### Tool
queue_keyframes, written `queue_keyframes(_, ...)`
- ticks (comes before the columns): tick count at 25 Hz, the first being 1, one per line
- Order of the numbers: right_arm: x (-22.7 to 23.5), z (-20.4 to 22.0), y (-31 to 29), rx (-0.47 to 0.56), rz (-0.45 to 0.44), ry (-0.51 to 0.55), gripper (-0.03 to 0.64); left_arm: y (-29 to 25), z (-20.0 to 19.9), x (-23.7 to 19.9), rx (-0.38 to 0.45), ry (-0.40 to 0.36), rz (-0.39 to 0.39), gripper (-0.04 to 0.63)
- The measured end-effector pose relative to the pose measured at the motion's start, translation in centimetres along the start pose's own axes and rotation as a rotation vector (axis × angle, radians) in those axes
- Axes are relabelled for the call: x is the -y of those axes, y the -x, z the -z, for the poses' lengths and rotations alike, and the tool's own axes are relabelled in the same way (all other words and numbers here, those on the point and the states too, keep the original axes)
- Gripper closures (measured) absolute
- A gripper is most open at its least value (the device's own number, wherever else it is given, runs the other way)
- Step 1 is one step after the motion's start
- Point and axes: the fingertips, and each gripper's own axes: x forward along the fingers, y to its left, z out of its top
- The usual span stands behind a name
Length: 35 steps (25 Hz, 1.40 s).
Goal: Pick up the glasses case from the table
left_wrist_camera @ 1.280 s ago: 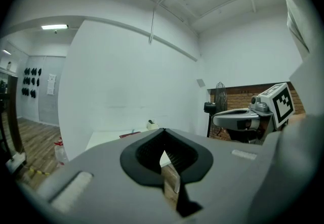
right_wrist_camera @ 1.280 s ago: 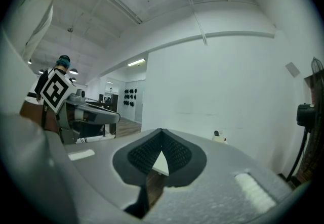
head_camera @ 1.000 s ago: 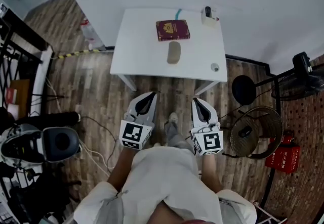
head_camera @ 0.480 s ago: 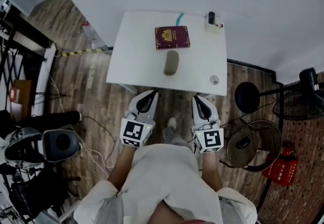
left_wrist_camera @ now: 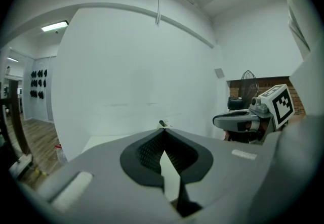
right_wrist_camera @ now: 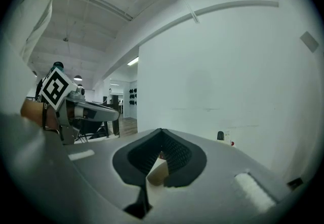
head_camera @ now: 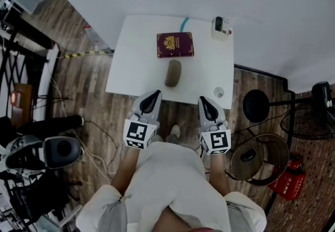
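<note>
The glasses case (head_camera: 172, 73) is an olive-grey oblong lying lengthwise near the middle of the white table (head_camera: 136, 63), just in front of a dark red booklet. In the head view my left gripper (head_camera: 155, 92) reaches the table's near edge, slightly left of and short of the case. My right gripper (head_camera: 201, 99) is level with it, to the case's right. Neither touches the case. In the gripper views the left gripper (left_wrist_camera: 163, 129) and the right gripper (right_wrist_camera: 161, 129) each have their jaws closed tip to tip with nothing held.
The dark red booklet (head_camera: 175, 45) lies behind the case. A white box with a black item (head_camera: 220, 28) sits at the far right corner, a small round object (head_camera: 219, 91) near the front right. A wall backs the table. A round black base (head_camera: 255, 105) and a wire basket (head_camera: 248, 156) stand right.
Both grippers have moved forward from over the wooden floor to the table's near edge, side by side. Their jaws stayed shut. The case has not moved on the table.
</note>
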Motion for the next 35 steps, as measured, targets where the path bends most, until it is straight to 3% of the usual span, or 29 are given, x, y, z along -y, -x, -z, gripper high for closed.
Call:
queue_keyframes(15, 3.1, 1.8, -5.9, -0.065, -0.026, -0.020, 0.612, -6.3, 3.4, -2.8, -0.099, 0.041, -0.009, 0.577)
queue_keyframes(35, 5.8, 7.0, -14.5, -0.241, 0.014, -0.056, 0.612, -15.9, 9.5, -6.7, -0.267, 0.091, 0.121, 0.571)
